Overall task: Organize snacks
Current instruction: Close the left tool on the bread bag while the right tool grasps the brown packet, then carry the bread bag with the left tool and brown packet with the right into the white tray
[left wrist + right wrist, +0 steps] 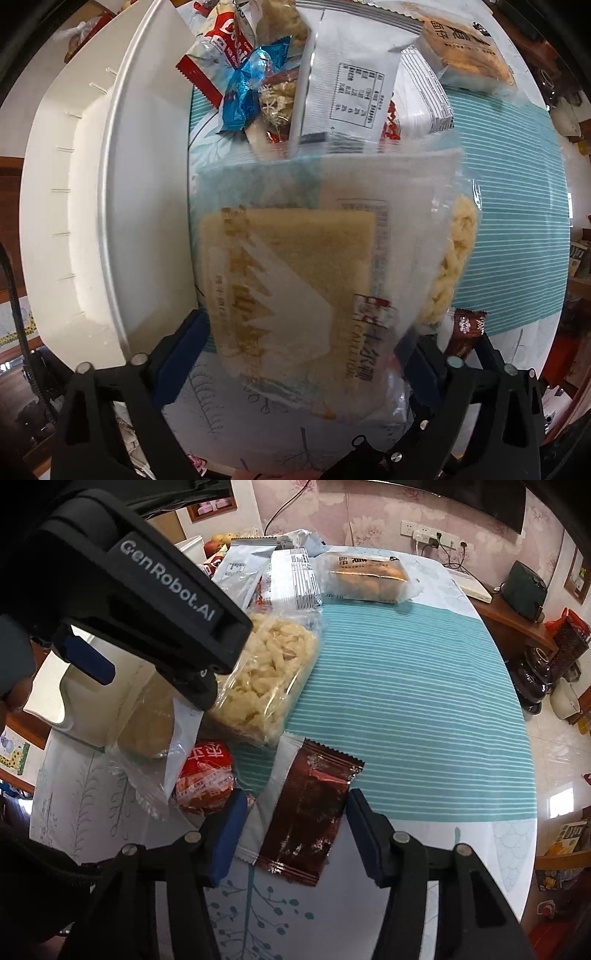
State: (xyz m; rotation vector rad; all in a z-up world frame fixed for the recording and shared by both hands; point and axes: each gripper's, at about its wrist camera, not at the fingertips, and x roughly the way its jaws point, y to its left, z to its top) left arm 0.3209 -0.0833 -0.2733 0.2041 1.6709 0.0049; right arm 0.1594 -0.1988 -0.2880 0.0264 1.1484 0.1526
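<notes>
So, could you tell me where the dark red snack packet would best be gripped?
Probably across its narrow middle, coming from above: the dark red snack packet lies flat on the tablecloth, long axis running away from the right gripper, whose jaws already straddle its long edges.

Snack packets (266,679) on clothed table (424,701)

Snack pile (332,81) & white bin (110,206) block the far and left side. Striped cloth (424,720) on the right is open. Left gripper (147,602) crowds the puff bag (266,679).
</notes>
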